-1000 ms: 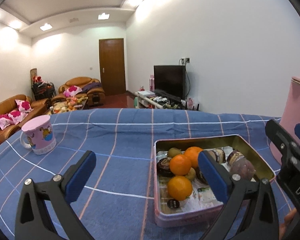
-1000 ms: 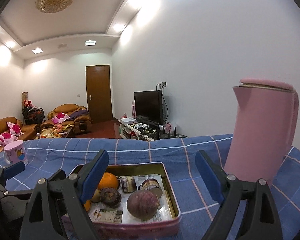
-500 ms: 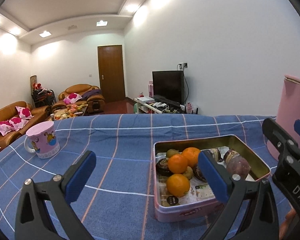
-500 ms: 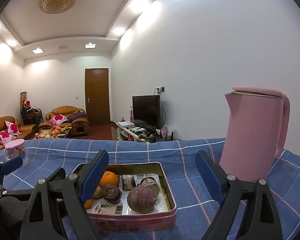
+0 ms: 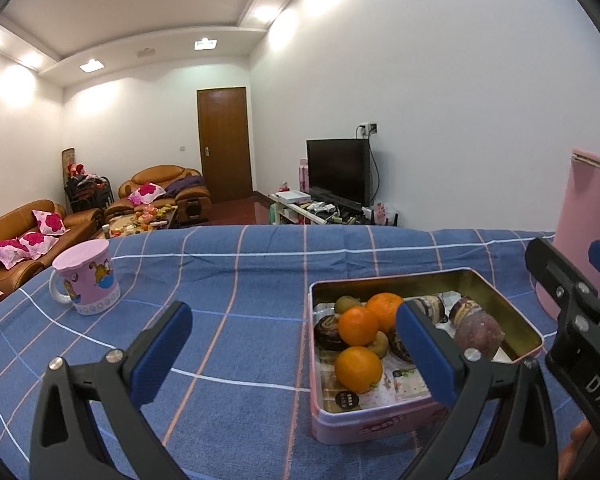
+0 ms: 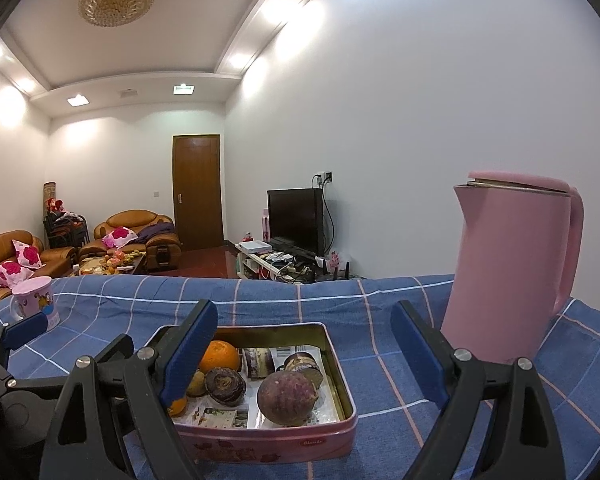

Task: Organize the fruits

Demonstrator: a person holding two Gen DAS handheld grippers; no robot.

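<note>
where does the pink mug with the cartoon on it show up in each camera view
Left wrist: the pink mug stands at the left, on the blue checked cloth, far left of the tin.
Right wrist: the pink mug sits small at the far left edge, above the left tongs' blue pad.
Shared landmark: the pink tin of fruit.

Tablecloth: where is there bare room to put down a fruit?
Bare tablecloth lies between the mug and the tin, and between the tin and the pink kettle. Inside the tin it is crowded with oranges and dark fruit.
</note>
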